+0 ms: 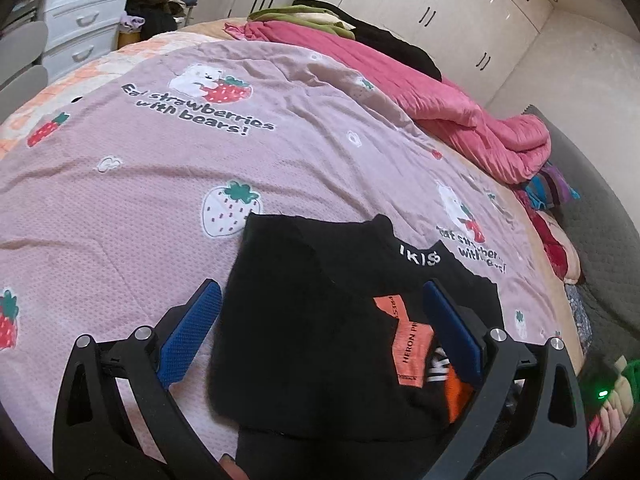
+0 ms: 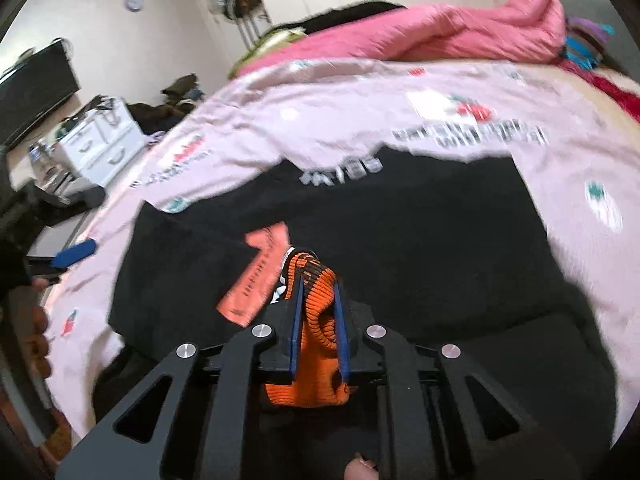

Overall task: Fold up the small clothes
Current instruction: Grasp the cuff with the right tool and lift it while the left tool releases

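The right gripper [image 2: 316, 280] has its blue-padded fingers [image 2: 295, 320] clamped on the orange ribbed knit cuff [image 2: 316, 320] of a small black garment with orange patches [image 2: 420, 240], which lies ahead of them on the pink strawberry-print bedspread [image 2: 340, 112]. The left gripper [image 1: 320, 304] stands wide open, its fingers [image 1: 192, 332] straddling the garment's near half without gripping it.

A bed under a pink strawberry-print cover [image 1: 160, 184], white drawers [image 1: 80, 20] and pale wardrobes [image 1: 460, 4] behind
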The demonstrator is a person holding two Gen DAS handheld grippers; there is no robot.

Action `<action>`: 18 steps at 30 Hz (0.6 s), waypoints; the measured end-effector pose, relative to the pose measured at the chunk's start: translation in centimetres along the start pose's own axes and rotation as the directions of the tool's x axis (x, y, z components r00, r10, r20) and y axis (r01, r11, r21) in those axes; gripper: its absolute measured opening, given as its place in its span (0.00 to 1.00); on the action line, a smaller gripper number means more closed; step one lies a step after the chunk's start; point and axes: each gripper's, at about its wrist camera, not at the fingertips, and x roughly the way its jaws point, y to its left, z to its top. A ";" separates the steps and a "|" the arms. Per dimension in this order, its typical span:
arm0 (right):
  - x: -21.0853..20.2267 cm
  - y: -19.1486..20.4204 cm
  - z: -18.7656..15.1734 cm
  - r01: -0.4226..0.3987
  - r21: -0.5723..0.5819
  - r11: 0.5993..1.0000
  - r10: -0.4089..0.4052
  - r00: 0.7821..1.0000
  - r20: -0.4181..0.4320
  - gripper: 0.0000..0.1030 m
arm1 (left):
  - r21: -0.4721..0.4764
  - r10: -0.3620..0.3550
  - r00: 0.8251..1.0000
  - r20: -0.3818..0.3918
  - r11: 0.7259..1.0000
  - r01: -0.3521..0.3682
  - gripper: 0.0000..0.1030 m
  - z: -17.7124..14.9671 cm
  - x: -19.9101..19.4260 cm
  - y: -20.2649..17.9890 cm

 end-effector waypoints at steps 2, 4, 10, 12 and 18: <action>-0.5 0.4 1.3 -0.009 -0.029 1.000 0.010 1.000 0.014 0.12 | -0.008 0.004 1.000 0.006 1.000 -0.004 0.91 0.2 -0.1 0.2; -1.2 0.7 2.6 -0.011 -0.069 0.998 0.013 0.999 0.033 0.12 | -0.018 0.011 1.000 0.013 1.000 -0.010 0.91 0.3 -0.2 0.6; -2.4 0.8 5.2 0.060 -0.180 0.982 -0.043 0.995 0.094 0.12 | -0.024 0.029 0.999 0.017 0.999 -0.028 0.91 0.7 -0.2 1.2; -2.4 0.2 5.6 0.091 -0.189 0.978 -0.072 0.992 0.102 0.12 | -0.018 0.033 0.999 0.017 0.999 -0.033 0.91 0.7 -0.2 1.2; -1.9 -2.4 5.6 0.184 -0.188 0.965 -0.164 0.980 0.116 0.12 | -0.003 0.037 0.999 0.015 0.999 -0.037 0.91 0.7 -0.2 1.2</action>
